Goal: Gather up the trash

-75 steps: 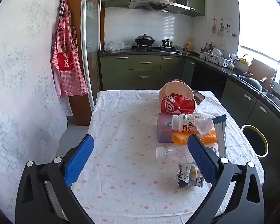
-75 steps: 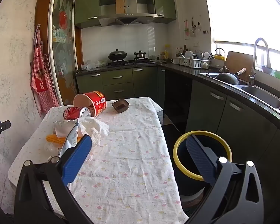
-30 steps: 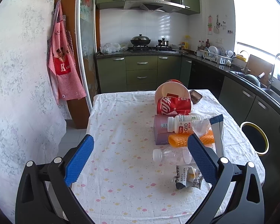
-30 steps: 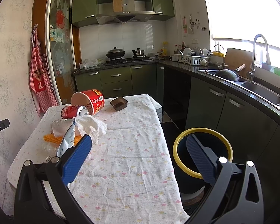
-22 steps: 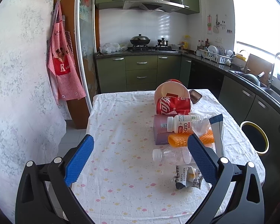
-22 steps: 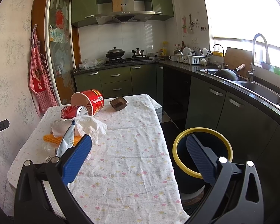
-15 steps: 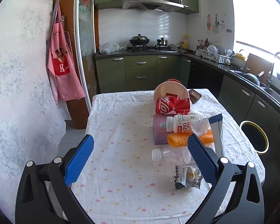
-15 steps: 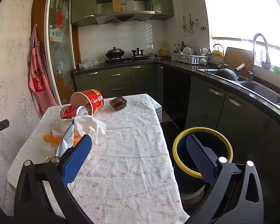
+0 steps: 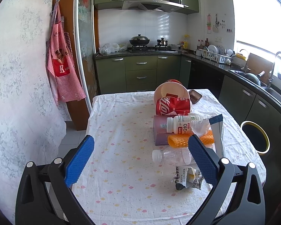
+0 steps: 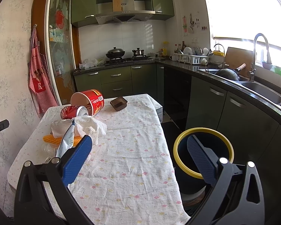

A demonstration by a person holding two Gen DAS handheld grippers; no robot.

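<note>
Trash lies in a heap on the cloth-covered table [image 9: 121,131]: a tipped red paper bucket [image 9: 170,93], a red cola can [image 9: 173,107], a white pill bottle [image 9: 179,124], a purple box [image 9: 159,131], an orange mesh sleeve [image 9: 178,141], a clear plastic bottle [image 9: 170,155], a crumpled wrapper [image 9: 187,176] and a blue-white pouch [image 9: 218,131]. My left gripper [image 9: 140,150] is open and empty above the table's near end. My right gripper [image 10: 140,150] is open and empty over the table's right edge, beside a dark bin with a yellow rim [image 10: 203,150].
A small brown tray [image 10: 118,103] sits at the far end of the table. White tissue [image 10: 88,126] covers part of the heap. Green kitchen cabinets [image 10: 118,80] and a counter with a sink [image 10: 260,90] run along the back and right. A red apron [image 9: 62,69] hangs on the left wall.
Both views have shifted only slightly; the left gripper drifted a little back from the table. Both grippers stay open and nothing on the table has moved.
</note>
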